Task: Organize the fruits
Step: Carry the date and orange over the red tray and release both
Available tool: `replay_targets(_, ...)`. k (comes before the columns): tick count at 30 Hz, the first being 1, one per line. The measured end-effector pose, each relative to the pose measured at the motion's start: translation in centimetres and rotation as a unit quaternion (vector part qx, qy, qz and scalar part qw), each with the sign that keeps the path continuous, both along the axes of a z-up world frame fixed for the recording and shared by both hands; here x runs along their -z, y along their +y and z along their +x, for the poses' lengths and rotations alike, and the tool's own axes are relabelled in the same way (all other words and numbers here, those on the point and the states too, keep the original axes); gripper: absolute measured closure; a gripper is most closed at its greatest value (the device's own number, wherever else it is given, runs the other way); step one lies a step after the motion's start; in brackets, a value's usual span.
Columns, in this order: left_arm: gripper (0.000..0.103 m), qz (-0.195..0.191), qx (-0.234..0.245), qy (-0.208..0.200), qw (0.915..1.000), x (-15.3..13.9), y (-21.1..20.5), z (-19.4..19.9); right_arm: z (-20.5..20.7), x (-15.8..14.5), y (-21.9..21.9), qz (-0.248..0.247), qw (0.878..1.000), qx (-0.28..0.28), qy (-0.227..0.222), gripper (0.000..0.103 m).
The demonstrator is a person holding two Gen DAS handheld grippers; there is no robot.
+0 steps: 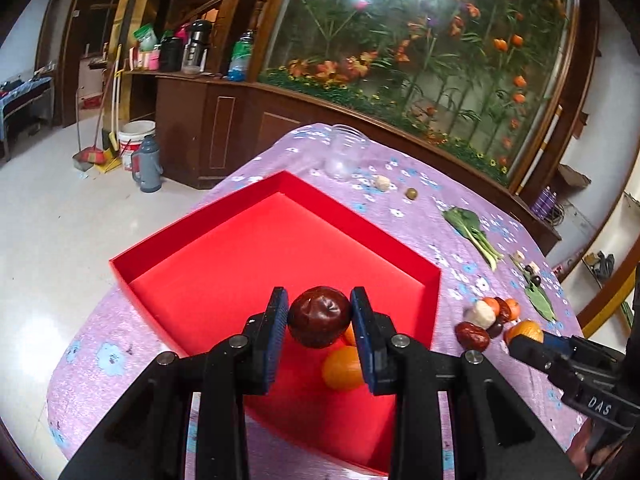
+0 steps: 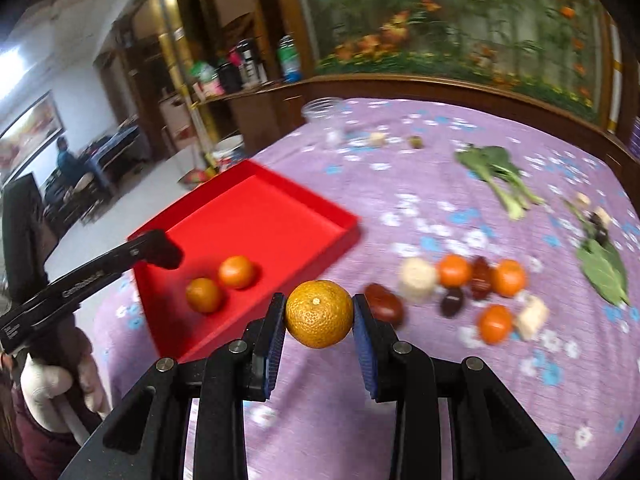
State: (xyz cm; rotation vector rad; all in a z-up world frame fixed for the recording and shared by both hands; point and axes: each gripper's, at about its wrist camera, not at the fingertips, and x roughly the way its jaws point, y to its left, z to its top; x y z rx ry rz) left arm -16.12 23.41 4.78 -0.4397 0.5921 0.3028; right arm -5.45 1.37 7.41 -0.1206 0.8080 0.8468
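Observation:
My left gripper (image 1: 319,322) is shut on a dark red jujube (image 1: 319,317) and holds it above the red tray (image 1: 224,240). An orange mandarin (image 1: 343,367) lies in the tray below it. In the right wrist view two mandarins (image 2: 220,283) lie in the tray (image 2: 280,208), and the left gripper (image 2: 160,254) hangs over its near-left part. My right gripper (image 2: 319,314) is shut on an orange mandarin (image 2: 319,314), above the purple cloth right of the tray. It also shows in the left wrist view (image 1: 532,338). A pile of mandarins, jujubes and pale chunks (image 2: 460,284) lies further right.
The purple flowered tablecloth (image 2: 400,400) covers the table. A leafy green (image 2: 496,176), bay leaves (image 2: 604,268), a clear plastic cup (image 2: 320,110), a pale chunk (image 2: 377,139) and a small green fruit (image 2: 416,142) lie beyond. A wooden cabinet (image 1: 224,128) stands behind; the floor drops off left.

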Motion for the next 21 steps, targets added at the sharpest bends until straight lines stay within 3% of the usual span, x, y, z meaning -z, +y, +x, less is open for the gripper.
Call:
replay_targets(10,0.072,0.007,-0.028,0.019,0.9994,1.5,2.2,0.2,1.3,1.0,6.4,0.003,0.999,-0.035,0.023,0.067)
replay_targets(21,0.072,-0.001,-0.036,0.043,0.9984,2.9,4.4,1.8,4.8,3.9,13.1,-0.034,0.998,-0.041,0.038,0.067)
